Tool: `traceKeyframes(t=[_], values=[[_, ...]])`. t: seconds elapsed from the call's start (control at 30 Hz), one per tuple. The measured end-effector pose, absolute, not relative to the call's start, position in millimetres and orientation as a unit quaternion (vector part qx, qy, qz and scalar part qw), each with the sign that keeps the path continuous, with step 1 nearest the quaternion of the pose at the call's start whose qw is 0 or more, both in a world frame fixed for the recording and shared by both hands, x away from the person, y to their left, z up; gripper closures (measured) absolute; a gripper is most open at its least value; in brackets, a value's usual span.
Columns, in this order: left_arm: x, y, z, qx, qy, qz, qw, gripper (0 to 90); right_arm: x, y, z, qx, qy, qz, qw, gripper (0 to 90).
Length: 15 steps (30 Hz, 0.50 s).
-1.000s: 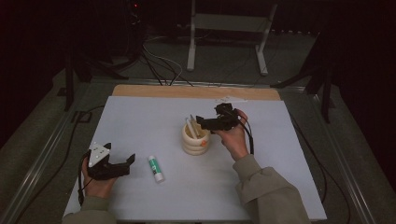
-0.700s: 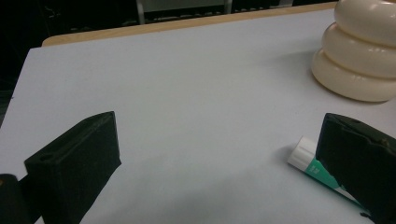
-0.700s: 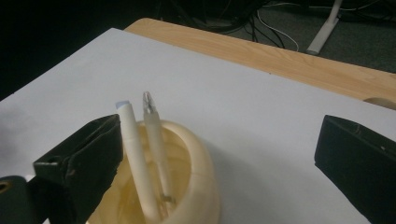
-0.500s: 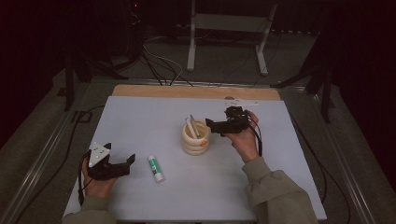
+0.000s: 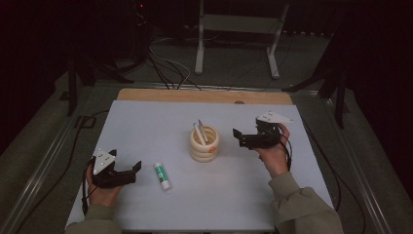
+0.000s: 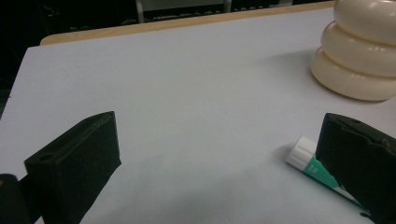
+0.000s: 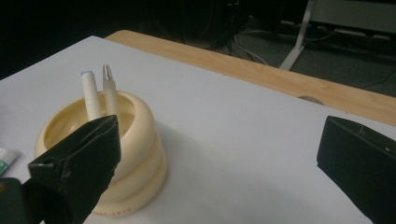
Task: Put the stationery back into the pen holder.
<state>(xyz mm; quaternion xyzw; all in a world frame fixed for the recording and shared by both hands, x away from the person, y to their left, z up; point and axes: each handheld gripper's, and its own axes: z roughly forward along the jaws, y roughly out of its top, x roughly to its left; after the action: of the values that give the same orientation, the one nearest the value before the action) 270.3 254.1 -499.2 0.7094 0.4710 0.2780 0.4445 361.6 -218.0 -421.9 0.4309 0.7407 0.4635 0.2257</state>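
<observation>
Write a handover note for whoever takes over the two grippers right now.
Left gripper: open, holding nothing, low over the table just left of the glue stick.
Right gripper: open, holding nothing, to the right of the cream holder.
Holder stands mid-table with two pens upright inside.
Done: two pens are in the holder.
Left: the glue stick lies flat on the table, untouched; it probably goes into the holder next, and the left gripper is nearest.
</observation>
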Motion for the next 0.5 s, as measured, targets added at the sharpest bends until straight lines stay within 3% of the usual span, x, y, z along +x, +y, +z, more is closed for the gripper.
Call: traceKeyframes(t=[0.5], values=[[269.2, 255.3, -498.9, 0.707, 0.473, 0.278, 0.445, 0.4, 323.0, -250.5, -421.7, 0.416, 0.726, 0.487, 0.249, 0.4]])
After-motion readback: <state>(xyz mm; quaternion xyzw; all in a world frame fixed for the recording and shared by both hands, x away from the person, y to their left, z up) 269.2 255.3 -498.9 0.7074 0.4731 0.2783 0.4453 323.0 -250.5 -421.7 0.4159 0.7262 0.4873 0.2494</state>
